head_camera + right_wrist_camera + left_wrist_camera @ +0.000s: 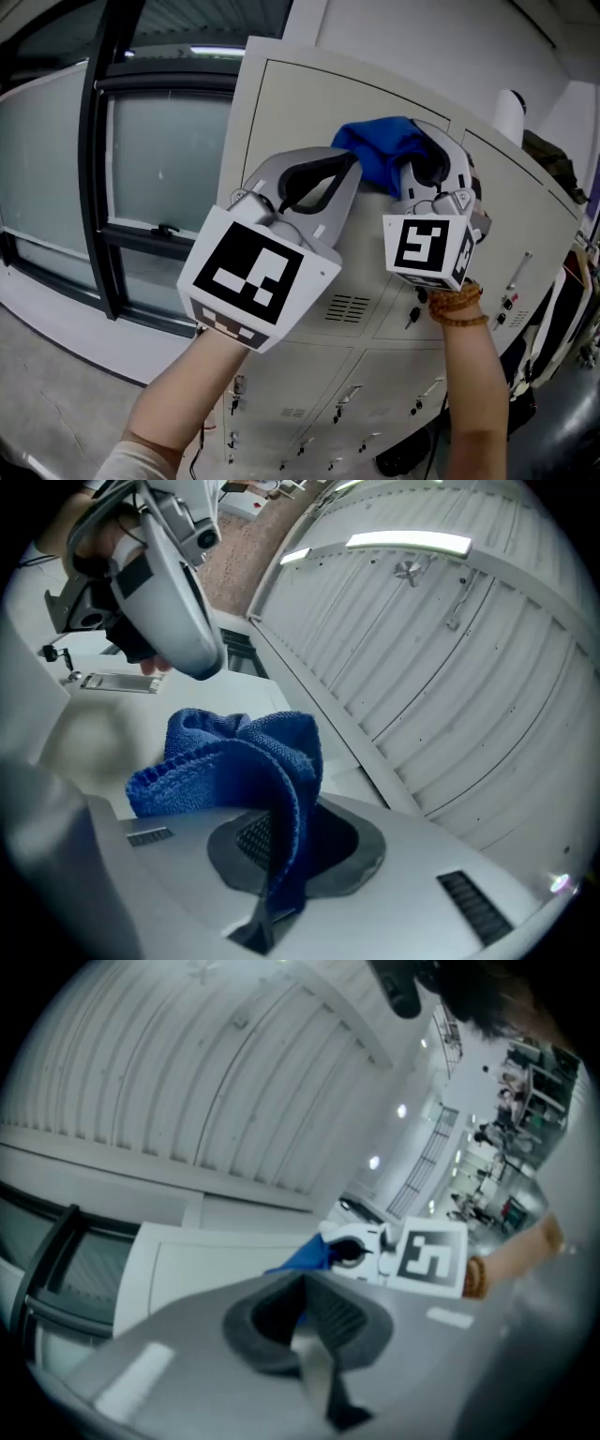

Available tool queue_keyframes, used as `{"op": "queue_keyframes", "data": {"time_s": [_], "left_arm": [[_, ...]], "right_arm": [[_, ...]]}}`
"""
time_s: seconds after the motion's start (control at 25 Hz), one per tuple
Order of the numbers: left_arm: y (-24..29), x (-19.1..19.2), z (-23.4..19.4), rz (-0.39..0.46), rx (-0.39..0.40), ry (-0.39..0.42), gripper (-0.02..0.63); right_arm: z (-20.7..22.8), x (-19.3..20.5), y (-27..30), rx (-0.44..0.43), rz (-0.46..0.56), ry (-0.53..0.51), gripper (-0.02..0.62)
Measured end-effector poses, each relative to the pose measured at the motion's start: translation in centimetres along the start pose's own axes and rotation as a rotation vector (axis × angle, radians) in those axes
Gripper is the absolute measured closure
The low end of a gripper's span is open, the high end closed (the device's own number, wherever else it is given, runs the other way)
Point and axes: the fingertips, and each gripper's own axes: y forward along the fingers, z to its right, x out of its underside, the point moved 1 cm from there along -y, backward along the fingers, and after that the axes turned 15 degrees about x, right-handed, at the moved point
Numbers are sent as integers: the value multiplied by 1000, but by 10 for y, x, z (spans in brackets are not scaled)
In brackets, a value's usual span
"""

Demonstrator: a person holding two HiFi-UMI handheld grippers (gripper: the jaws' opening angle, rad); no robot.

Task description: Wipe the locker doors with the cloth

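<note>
- At the upper right corner of a pale locker door (281, 122), a blue cloth (380, 155) was found bunched and held up by the right tongs (429, 161).
- The right tongs (281, 860) were observed clamped on the cloth (234, 761). One fold was pinched between the jaws and the rest was heaped above them.
- The cloth was seen lying close against the door face. Actual contact could not be confirmed from any view.
- The left tongs (349, 161) were noted just beside the cloth, on its left, raised in front of the same door.
- The jaws of the left tongs (305, 1288) were seen brought together, with nothing gripped between them.
- From the left gripper view, the cloth (305, 1255) was recorded beyond the jaw tips, at the edge of the door panel.
- Lower doors (375, 394) with small latches were noted beneath the upper row.
- A dark-framed window (150, 159) was recorded to the left of the locker.
- A beaded bracelet (457, 305) was observed on the right wrist.
</note>
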Motion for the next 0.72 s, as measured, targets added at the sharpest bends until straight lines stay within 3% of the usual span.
{"op": "queue_keyframes", "data": {"time_s": [0.24, 0.44, 0.6, 0.72], "left_arm": [[3, 1, -8, -15, 2, 2, 603], [-3, 11, -4, -38, 2, -9, 604], [-15, 16, 11, -44, 3, -10, 603], [-30, 17, 31, -21, 26, -39, 603]], "right_arm": [[25, -7, 37, 19, 23, 48, 566], [23, -5, 29, 11, -1, 125, 566], [4, 4, -5, -47, -42, 237, 566], [-22, 12, -45, -139, -101, 310, 566]]}}
